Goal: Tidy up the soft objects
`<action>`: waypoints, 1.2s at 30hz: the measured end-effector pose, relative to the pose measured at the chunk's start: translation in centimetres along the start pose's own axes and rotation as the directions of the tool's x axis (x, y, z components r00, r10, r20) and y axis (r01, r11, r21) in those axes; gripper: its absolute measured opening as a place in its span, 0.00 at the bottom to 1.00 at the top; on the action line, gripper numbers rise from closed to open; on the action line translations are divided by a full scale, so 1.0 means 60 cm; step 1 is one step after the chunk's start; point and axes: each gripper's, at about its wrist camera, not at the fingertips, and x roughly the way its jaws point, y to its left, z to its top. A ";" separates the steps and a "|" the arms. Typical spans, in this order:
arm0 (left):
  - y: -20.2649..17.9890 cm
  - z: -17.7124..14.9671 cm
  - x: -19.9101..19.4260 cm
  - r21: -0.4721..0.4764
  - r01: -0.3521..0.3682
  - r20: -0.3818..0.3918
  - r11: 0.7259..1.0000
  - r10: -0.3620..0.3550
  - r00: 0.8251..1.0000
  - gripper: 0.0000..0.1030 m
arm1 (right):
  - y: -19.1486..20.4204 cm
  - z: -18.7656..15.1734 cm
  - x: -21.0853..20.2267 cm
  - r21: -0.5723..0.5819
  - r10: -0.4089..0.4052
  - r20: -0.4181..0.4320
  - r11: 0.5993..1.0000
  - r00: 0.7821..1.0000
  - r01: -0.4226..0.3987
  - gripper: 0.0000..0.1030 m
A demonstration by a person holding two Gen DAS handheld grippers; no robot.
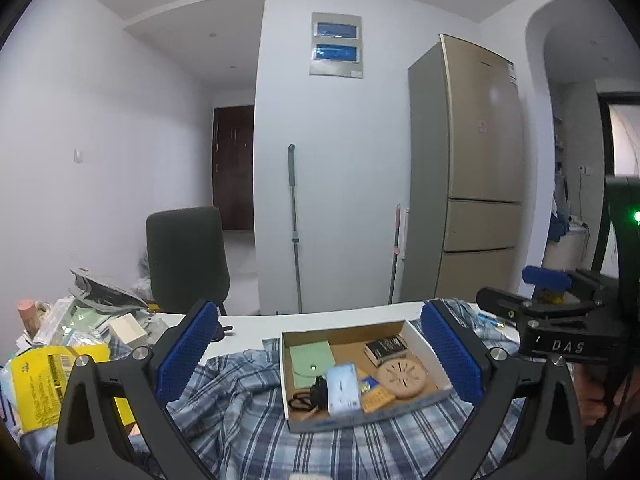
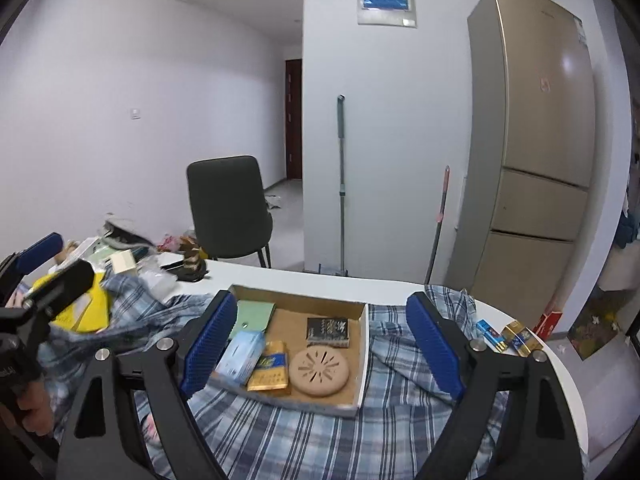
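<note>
While both claws hang above the table:
Left claw (image 1: 320, 360): spread apart, grasping nothing.
Right claw (image 2: 322, 344): spread apart, grasping nothing.
Plaid cloth (image 2: 280, 436): rumpled on the table (image 2: 304, 276), below both claws, under the box.
Cardboard box (image 2: 362, 360): at 12 o'clock between the pads.
Yellow bag (image 1: 40, 380): at 9 o'clock.
Writing: "DAS" on the right claw's body.

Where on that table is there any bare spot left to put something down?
A bare white strip of table runs behind the cardboard box, toward the chair. More white edge lies right of the plaid cloth, past the small cartons. The left end is crowded with a yellow bag and packets.
</note>
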 end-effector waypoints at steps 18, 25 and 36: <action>-0.012 -0.147 -0.046 -0.010 0.018 -0.114 1.000 -0.019 0.993 1.00 | 0.010 -0.133 -0.058 0.014 -0.012 -0.067 1.000 0.998 0.013 0.83; -0.006 -0.173 -0.031 -0.019 0.010 -0.140 1.000 -0.012 0.990 1.00 | 0.004 -0.158 -0.038 0.026 0.011 -0.137 1.000 0.990 -0.007 0.83; 0.012 -0.178 -0.028 -0.075 0.003 -0.151 0.997 -0.014 0.988 1.00 | 0.000 -0.190 0.009 0.106 0.150 -0.396 0.987 0.906 -0.118 0.78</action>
